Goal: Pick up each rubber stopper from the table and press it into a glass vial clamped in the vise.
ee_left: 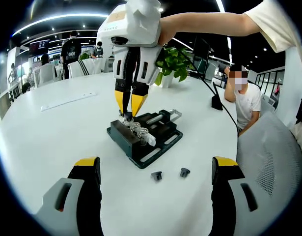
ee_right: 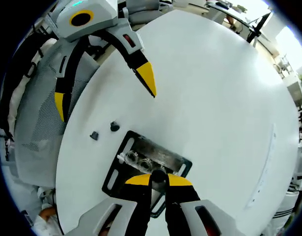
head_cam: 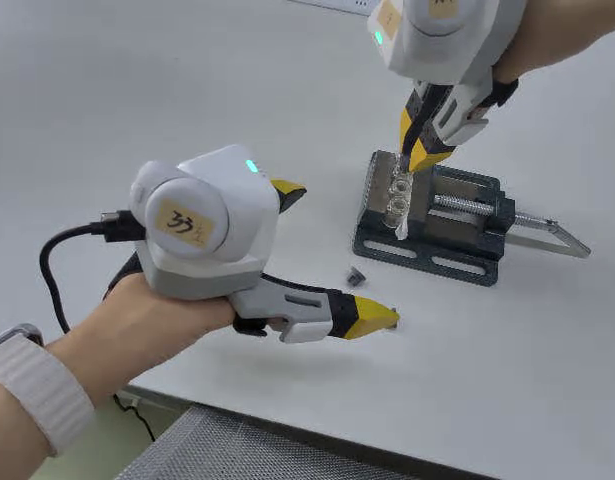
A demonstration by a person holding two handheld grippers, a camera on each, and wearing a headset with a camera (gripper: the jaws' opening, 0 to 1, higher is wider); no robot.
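Stopper (ee_right: 159, 173) between jaws of right gripper (ee_right: 159, 181)

- The desk (head_cam: 187, 80) is showing plain white.
- The left gripper (head_cam: 339, 253) and right gripper (head_cam: 415, 165) are wearing white and grey shells, turning black, then yellow at the tips. Each is glowing with a small green light.
- The vise (head_cam: 427, 252) is showing dark grey, its screw (head_cam: 465, 205) silver.
- The glass vials (head_cam: 398, 195) are looking clear.
- The rubber stopper (ee_right: 159, 174) between the right gripper's tips is appearing dark.
- Two loose rubber stoppers (ee_left: 156, 175) (ee_left: 184, 172) are appearing dark grey.
- The wrist strap (head_cam: 42, 385) is showing white, the cable (head_cam: 52, 270) black.
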